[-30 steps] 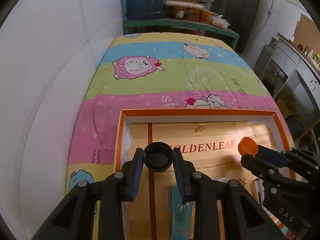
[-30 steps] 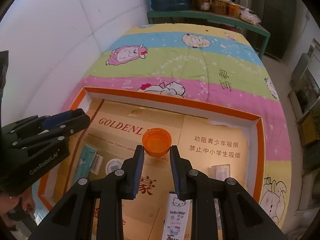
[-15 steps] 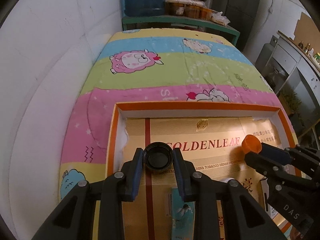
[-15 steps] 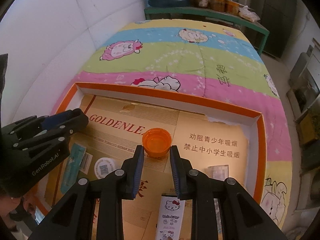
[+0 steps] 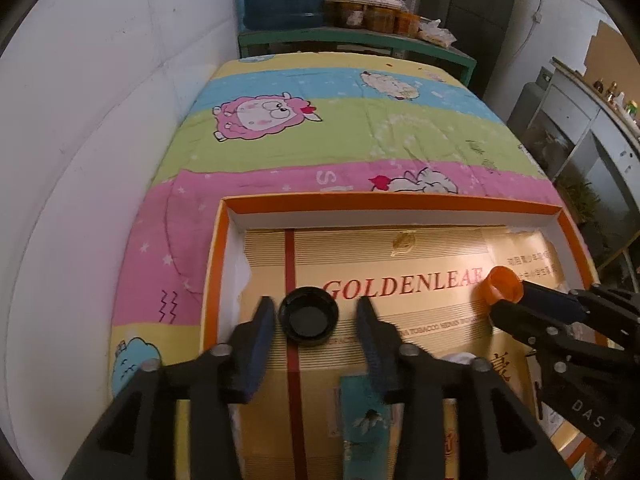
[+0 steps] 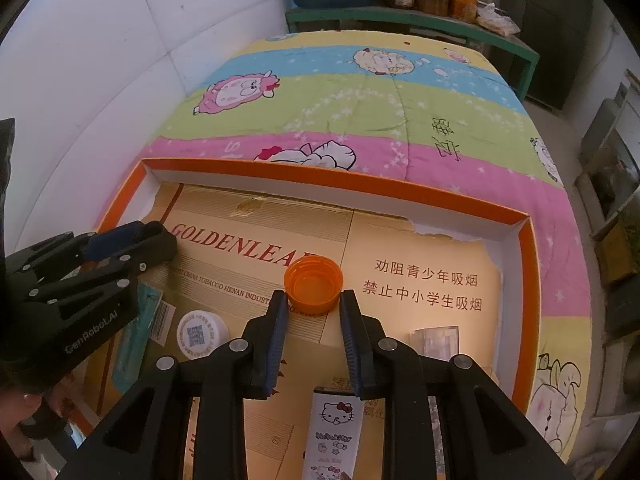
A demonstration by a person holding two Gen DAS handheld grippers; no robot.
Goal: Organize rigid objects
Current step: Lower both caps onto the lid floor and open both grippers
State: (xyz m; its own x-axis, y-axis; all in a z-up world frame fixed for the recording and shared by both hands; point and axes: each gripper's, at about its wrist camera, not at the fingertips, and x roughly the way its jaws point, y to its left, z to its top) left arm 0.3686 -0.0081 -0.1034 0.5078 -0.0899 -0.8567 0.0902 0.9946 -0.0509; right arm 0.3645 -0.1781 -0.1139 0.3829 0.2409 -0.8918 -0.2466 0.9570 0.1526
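Two caps, two grippers, one orange-rimmed tray (image 5: pixel 216 264) on the bed.

Left gripper (image 5: pixel 316 316) has its jaws spread wide — the black cap (image 5: pixel 309 315) sits open side up between them on the cardboard liner (image 5: pixel 400 256), touching neither pad, close to the red stripe near the tray's left wall. Over to the right gripper (image 6: pixel 314 304): its jaws are pinched onto the orange cap (image 6: pixel 313 285), blue pads (image 6: pixel 276 332) pressing on either side of the cap's near edge, hollow side facing up (whether it rests on the liner or is held just above it, I can't tell). It sits by the end of the GOLDENLEAF lettering — well apart from the black cap. Also in the tray: a white round lid (image 6: pixel 202 334) with a QR code, a teal packet (image 5: pixel 366 424), and a Hello Kitty packet (image 6: pixel 334 432) beneath the right gripper.
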